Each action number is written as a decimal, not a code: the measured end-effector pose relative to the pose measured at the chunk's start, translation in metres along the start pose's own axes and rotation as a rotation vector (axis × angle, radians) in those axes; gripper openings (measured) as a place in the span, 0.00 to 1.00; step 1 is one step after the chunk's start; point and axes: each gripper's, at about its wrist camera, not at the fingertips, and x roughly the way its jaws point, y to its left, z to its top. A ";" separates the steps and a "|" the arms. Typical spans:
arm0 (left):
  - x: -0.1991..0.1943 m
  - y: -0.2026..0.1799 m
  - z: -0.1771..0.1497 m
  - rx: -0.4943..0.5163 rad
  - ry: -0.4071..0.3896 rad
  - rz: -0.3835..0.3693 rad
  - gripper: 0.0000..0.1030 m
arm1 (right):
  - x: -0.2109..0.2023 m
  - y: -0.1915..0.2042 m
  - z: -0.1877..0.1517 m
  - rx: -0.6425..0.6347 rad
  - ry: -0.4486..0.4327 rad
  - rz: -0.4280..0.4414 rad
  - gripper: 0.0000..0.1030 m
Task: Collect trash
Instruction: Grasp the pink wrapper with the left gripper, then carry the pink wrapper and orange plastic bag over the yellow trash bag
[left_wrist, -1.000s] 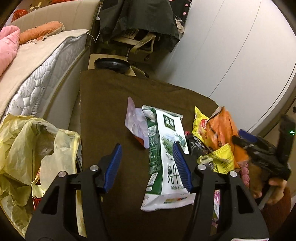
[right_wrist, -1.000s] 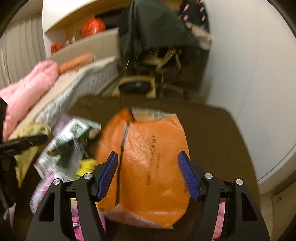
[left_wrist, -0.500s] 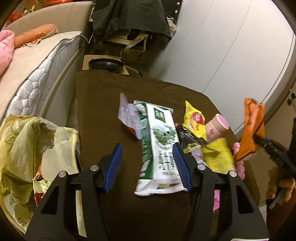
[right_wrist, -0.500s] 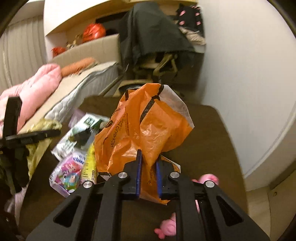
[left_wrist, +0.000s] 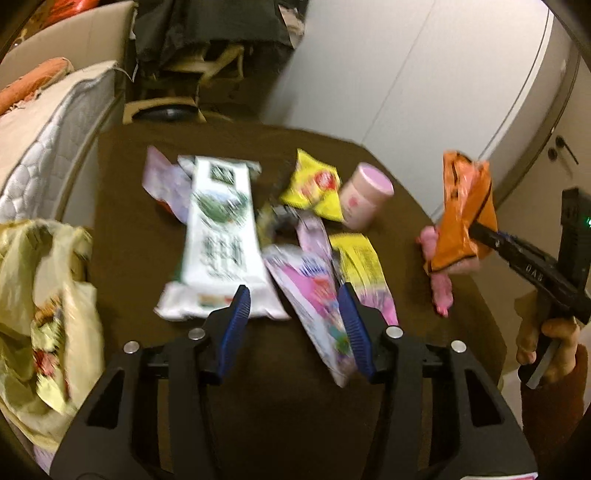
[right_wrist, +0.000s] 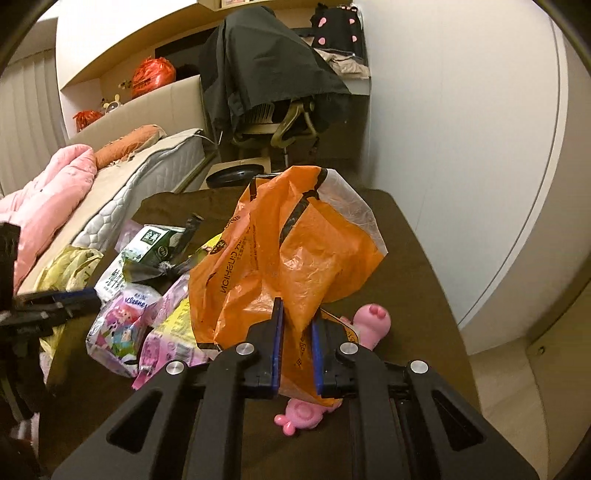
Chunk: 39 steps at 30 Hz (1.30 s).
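Note:
My right gripper (right_wrist: 297, 334) is shut on an orange plastic bag (right_wrist: 291, 251) and holds it above the brown table (right_wrist: 406, 258); the bag (left_wrist: 463, 210) and the gripper (left_wrist: 480, 230) also show in the left wrist view. My left gripper (left_wrist: 293, 306) is open and empty, low over the table's front, just before a green-and-white milk carton (left_wrist: 218, 229) and a pink tissue pack (left_wrist: 314, 295). Yellow snack packets (left_wrist: 314, 186) and a pink cup (left_wrist: 364, 195) lie behind them.
A yellow trash bag (left_wrist: 40, 295) hangs open at the table's left edge. A pink pig toy (right_wrist: 369, 325) lies under the orange bag. A bed (right_wrist: 110, 192) stands to the left, a draped chair (right_wrist: 273, 96) behind the table, a white wall on the right.
My right gripper closed on the orange bag and lifted it off the table. My left gripper shifted right, from the milk carton toward the pink tissue pack.

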 end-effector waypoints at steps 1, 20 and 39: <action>0.003 -0.002 -0.003 -0.007 0.010 -0.001 0.45 | -0.001 0.001 -0.002 0.002 0.000 0.004 0.13; -0.043 -0.026 -0.014 0.033 -0.062 0.006 0.03 | -0.041 0.047 -0.007 -0.091 -0.073 0.058 0.12; -0.148 0.051 -0.028 -0.039 -0.229 0.124 0.03 | -0.052 0.167 0.015 -0.253 -0.104 0.195 0.13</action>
